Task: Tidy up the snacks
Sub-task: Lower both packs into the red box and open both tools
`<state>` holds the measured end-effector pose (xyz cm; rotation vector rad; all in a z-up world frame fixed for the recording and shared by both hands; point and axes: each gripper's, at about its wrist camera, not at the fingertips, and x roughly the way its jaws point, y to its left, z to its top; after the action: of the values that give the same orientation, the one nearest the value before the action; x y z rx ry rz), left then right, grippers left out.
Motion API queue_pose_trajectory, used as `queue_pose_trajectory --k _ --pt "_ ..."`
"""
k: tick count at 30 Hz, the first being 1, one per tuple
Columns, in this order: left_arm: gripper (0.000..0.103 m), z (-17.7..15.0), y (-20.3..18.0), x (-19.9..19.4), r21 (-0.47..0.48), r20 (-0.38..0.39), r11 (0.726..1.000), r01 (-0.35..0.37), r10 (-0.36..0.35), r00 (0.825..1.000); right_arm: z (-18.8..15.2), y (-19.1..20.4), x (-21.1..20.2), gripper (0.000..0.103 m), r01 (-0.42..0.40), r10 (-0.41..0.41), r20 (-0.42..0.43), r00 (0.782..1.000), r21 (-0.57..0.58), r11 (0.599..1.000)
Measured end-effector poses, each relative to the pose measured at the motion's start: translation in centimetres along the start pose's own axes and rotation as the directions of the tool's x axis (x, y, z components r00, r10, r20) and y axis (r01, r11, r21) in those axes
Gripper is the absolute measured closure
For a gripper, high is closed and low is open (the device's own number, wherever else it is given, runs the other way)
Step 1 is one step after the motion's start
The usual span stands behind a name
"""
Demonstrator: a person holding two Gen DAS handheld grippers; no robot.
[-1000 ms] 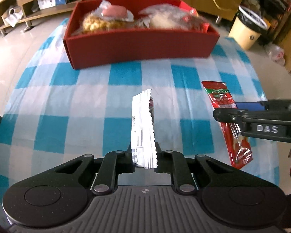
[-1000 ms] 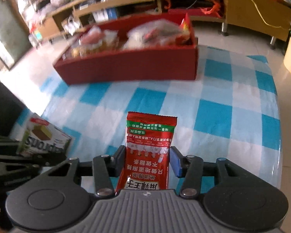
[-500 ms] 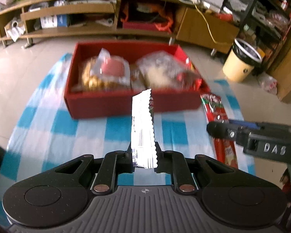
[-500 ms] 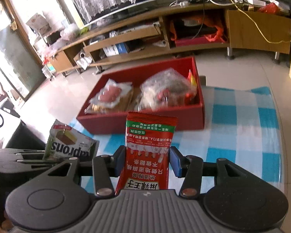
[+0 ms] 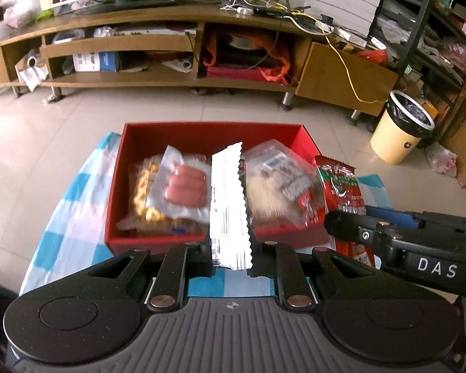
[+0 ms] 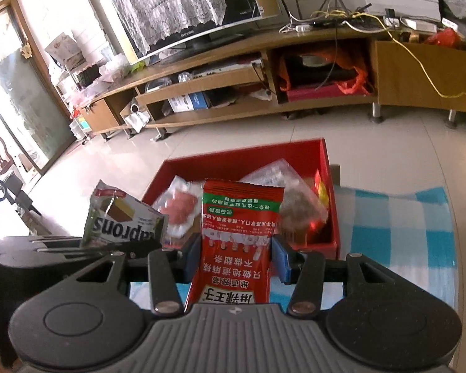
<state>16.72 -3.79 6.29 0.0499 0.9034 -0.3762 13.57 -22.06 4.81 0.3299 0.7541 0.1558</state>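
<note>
My left gripper (image 5: pixel 230 248) is shut on a thin white wafer packet (image 5: pixel 228 205), held edge-on and upright; in the right wrist view its printed face (image 6: pixel 124 223) shows at the left. My right gripper (image 6: pixel 234 258) is shut on a red spicy-snack packet (image 6: pixel 237 236), also seen from the left wrist (image 5: pixel 341 186). Both packets hang in the air just before the near wall of a red box (image 5: pixel 202 130) (image 6: pixel 326 161). Inside lie a sausage pack (image 5: pixel 183 183), a yellow snack bag and a clear bag of sweets (image 5: pixel 279 180).
The box stands on a blue-and-white checked tablecloth (image 6: pixel 404 227) (image 5: pixel 74 214). Beyond the table are tiled floor, a long wooden TV stand (image 5: pixel 171 46) and a cream waste bin (image 5: pixel 400 127) at the right.
Both grippers have risen and moved forward toward the red box, each keeping its packet. The box interior has come into view from above.
</note>
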Motion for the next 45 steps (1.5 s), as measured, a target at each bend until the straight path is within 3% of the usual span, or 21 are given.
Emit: queue_pose_trajectory --k 14,33,45 --pt "0.08 3.1 -0.3 4.3 0.014 0.003 0.997 -0.071 0.071 0.997 3.7 -1.6 4.9 0.055 0.043 -0.043 -0.001 0.999 -0.009 0.999" --pt "0.079 3.9 -0.4 6.4 0.023 -0.016 0.995 -0.097 0.098 0.995 4.3 -1.6 8.4 0.055 0.088 -0.09 -0.025 0.996 -0.06 0.994" --pt "0.063 4.1 -0.2 6.7 0.008 -0.007 0.991 -0.133 0.133 0.991 4.8 -2.3 9.6 0.052 0.098 -0.099 -0.02 0.995 -0.044 0.994"
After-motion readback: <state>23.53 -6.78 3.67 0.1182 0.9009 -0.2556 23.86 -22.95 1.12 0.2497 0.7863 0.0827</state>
